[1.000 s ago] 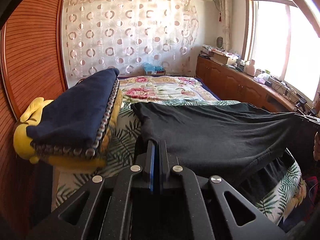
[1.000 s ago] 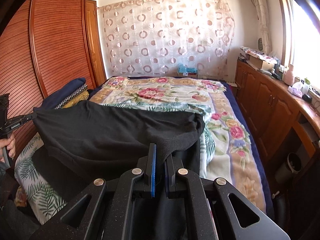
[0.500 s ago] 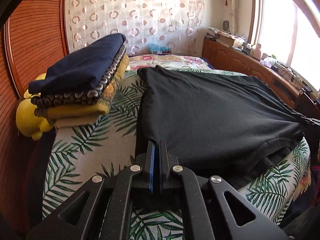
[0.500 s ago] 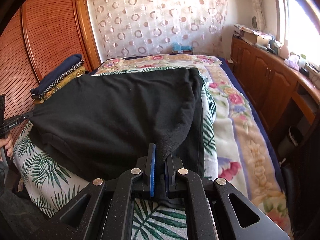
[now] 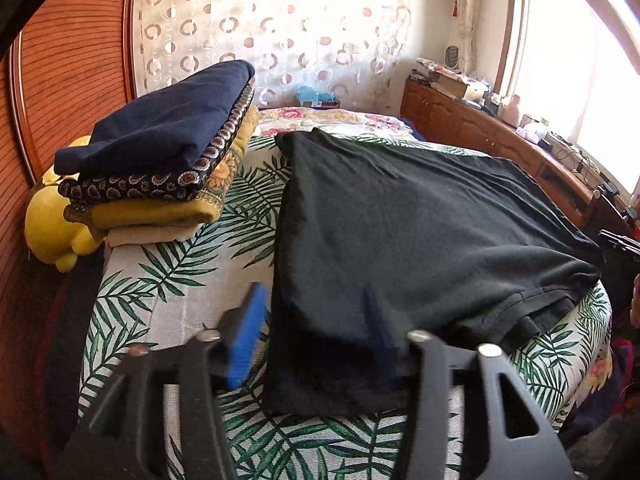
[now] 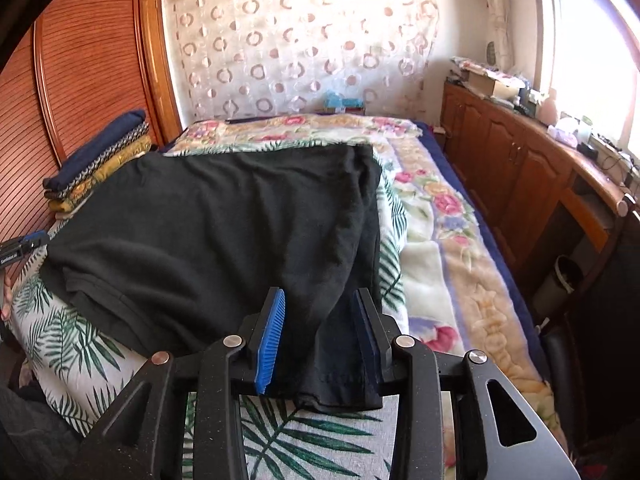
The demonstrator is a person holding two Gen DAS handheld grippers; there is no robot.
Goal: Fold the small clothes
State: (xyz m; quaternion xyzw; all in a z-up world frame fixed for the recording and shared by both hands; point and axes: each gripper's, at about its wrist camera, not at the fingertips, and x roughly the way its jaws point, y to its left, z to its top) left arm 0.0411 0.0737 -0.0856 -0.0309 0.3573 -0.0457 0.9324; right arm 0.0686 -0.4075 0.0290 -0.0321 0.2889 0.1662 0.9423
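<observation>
A black shirt (image 5: pixel 420 240) is lying spread flat on the bed (image 5: pixel 168 292), over a sheet printed with green palm leaves. In the left wrist view it is filling the middle and the 3 o'clock side of the picture.

The left gripper (image 5: pixel 312 332) is standing with its jaws parted, having just been opening. The near left corner of the shirt is lying between them, and the blue pads are no longer pressing on the cloth; the gripper looks blurred here.

The right gripper (image 6: pixel 320 336) is also standing apart at a moderate width, its jaws having just been opening too. The near right corner of the shirt (image 6: pixel 224 232) is resting loose between the pads, on the sheet.

A stack of folded clothes (image 5: pixel 160 164) is sitting on the bed at about 10 o'clock from the shirt in the left wrist view, a dark blue piece on top, patterned and yellow pieces beneath. A yellow soft toy (image 5: pixel 52 228) is lying just beside the stack at its 8 o'clock. A flowered blanket (image 6: pixel 440 232) is covering the bed at the shirt's 3 o'clock in the right wrist view.
</observation>
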